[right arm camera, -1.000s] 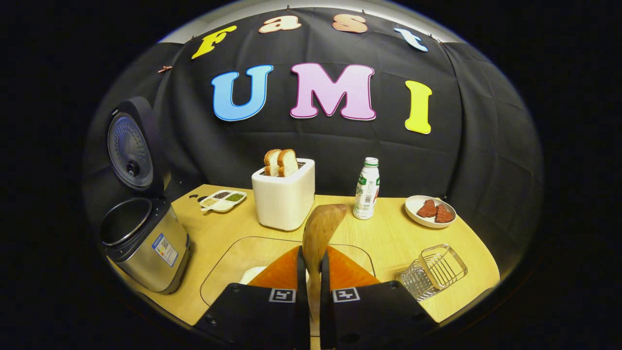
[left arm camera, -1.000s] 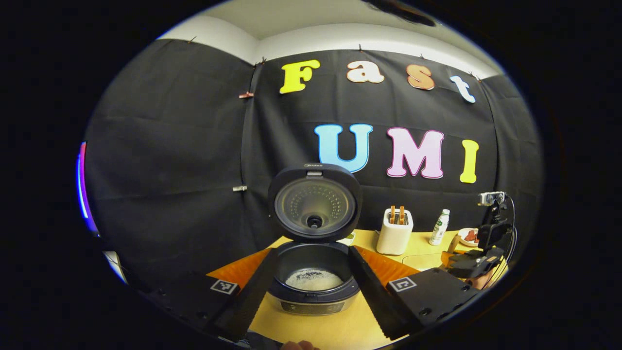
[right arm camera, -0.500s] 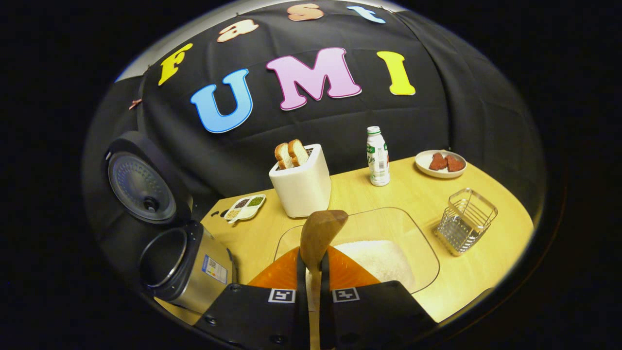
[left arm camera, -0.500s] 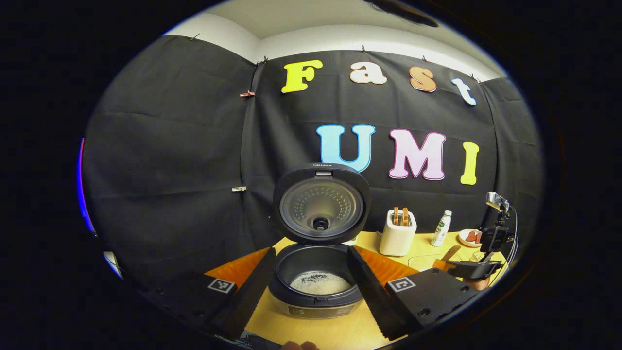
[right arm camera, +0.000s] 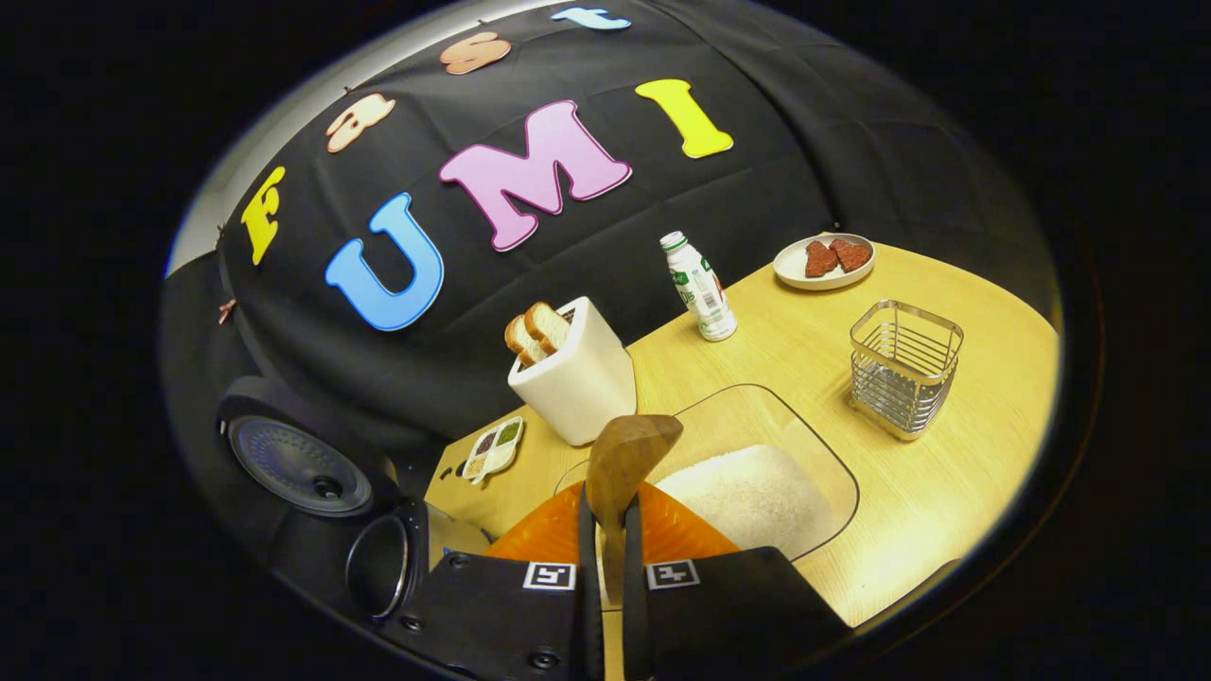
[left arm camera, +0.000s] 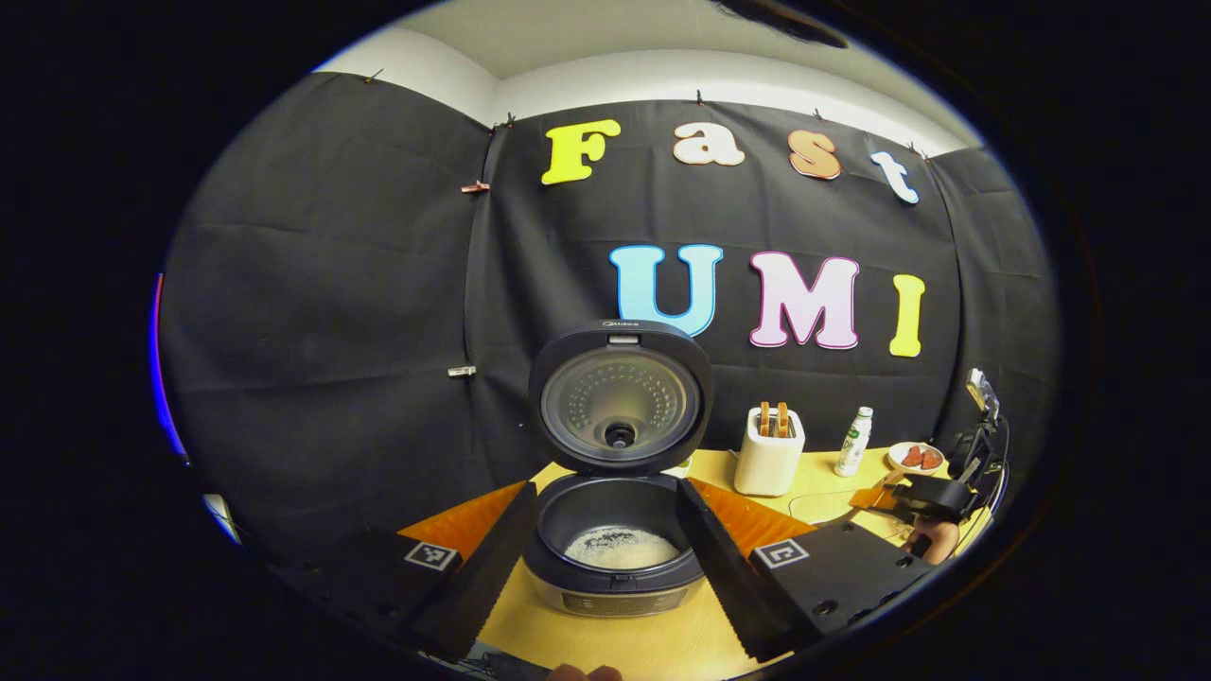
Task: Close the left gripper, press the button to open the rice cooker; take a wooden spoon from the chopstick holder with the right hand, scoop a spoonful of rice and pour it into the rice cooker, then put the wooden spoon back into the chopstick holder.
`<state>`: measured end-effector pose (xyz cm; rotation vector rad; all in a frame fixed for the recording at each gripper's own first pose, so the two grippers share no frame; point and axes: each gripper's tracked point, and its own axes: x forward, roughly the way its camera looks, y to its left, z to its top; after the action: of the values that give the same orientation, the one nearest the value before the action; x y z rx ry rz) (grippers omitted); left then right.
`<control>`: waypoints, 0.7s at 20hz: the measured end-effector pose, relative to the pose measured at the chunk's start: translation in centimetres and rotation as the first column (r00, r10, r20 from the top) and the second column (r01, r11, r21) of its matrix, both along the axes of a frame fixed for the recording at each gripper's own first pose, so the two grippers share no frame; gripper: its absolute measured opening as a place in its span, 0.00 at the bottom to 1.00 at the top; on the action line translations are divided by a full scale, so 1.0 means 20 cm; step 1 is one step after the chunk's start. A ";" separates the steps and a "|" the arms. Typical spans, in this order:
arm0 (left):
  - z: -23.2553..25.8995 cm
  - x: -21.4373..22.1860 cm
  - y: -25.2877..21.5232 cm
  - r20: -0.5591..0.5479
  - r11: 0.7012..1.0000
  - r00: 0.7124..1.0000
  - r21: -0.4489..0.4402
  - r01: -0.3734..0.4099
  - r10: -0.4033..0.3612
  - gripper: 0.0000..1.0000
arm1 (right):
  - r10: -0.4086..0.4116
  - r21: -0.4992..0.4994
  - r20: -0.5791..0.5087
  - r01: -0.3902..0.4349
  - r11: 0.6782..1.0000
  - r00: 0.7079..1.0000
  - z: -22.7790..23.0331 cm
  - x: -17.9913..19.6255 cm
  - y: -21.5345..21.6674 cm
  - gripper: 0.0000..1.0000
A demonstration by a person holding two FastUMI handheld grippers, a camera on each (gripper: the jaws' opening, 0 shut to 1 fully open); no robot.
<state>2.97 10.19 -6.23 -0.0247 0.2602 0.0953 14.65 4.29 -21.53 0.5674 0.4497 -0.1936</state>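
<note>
The rice cooker (left arm camera: 615,591) stands open, its lid (left arm camera: 620,397) upright, with some white rice (left arm camera: 620,547) in the pot. My left gripper (left arm camera: 605,567) is open, one finger on each side of the pot, holding nothing. My right gripper (right arm camera: 607,511) is shut on the handle of the wooden spoon (right arm camera: 626,452), whose bowl sticks up over the near edge of the clear tray (right arm camera: 833,463) of rice (right arm camera: 752,492). The wire chopstick holder (right arm camera: 903,369) stands to the right of the tray. In the left gripper view the right gripper (left arm camera: 932,497) is far right.
On the wooden table (right arm camera: 946,492) stand a white toaster (right arm camera: 572,374) with bread, a small bottle (right arm camera: 700,288), a plate (right arm camera: 823,265) with red pieces and a small divided dish (right arm camera: 494,449). The cooker (right arm camera: 378,563) is at the lower left of the right gripper view.
My right gripper has rolled and tilted with the spoon, so the table slants and the rice tray and holder have come closer. The left gripper has barely moved.
</note>
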 end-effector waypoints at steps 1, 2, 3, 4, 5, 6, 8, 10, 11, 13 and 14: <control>0.01 -0.01 0.00 0.003 1.000 1.000 0.002 -0.001 0.001 0.98 | -0.008 0.002 0.010 0.008 1.000 1.000 0.02 0.00 -0.01 0.12; 0.01 -0.01 0.00 0.001 1.000 1.000 -0.001 -0.001 0.001 0.98 | -0.017 0.001 0.017 0.017 1.000 1.000 0.04 0.01 -0.04 0.12; 0.01 -0.01 0.00 -0.002 1.000 1.000 -0.009 -0.001 0.001 0.98 | -0.034 0.006 0.026 0.034 0.999 0.999 0.06 0.00 -0.06 0.12; 0.01 -0.01 -0.01 -0.007 1.000 1.000 -0.014 -0.002 0.001 0.98 | -0.050 0.016 0.041 0.049 0.999 0.998 0.08 -0.01 -0.07 0.12; 0.02 -0.01 -0.01 -0.009 1.000 1.000 -0.011 -0.001 0.001 0.98 | -0.067 0.035 0.054 0.065 0.997 0.996 0.10 -0.01 -0.08 0.12; 0.03 -0.02 -0.02 -0.008 1.000 1.000 -0.002 0.001 -0.001 0.98 | -0.089 0.063 0.064 0.085 0.994 0.994 0.10 0.00 -0.10 0.12; 0.04 -0.01 -0.02 -0.006 1.000 1.000 0.022 0.010 -0.010 0.98 | -0.129 0.117 0.066 0.121 0.986 0.989 0.10 0.01 -0.13 0.12; 0.07 -0.02 -0.03 0.002 0.999 1.000 0.035 0.018 -0.018 0.98 | -0.166 0.152 0.074 0.154 0.976 0.983 0.11 0.01 -0.16 0.12; 0.08 -0.02 -0.04 0.006 0.999 1.000 0.040 0.021 -0.022 0.98 | -0.182 0.160 0.079 0.168 0.973 0.980 0.12 0.02 -0.18 0.12; 0.09 -0.02 -0.05 0.005 0.998 1.000 0.047 0.030 -0.030 0.98 | -0.205 0.165 0.079 0.190 0.968 0.976 0.12 0.01 -0.22 0.12; 0.08 -0.02 -0.04 0.000 0.999 1.000 0.042 0.028 -0.028 0.98 | -0.213 0.160 0.083 0.198 0.967 0.974 0.12 0.01 -0.23 0.12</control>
<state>2.48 9.38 -4.72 0.0205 0.2576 0.0724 14.82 -0.36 -19.18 0.7703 0.3094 -0.3302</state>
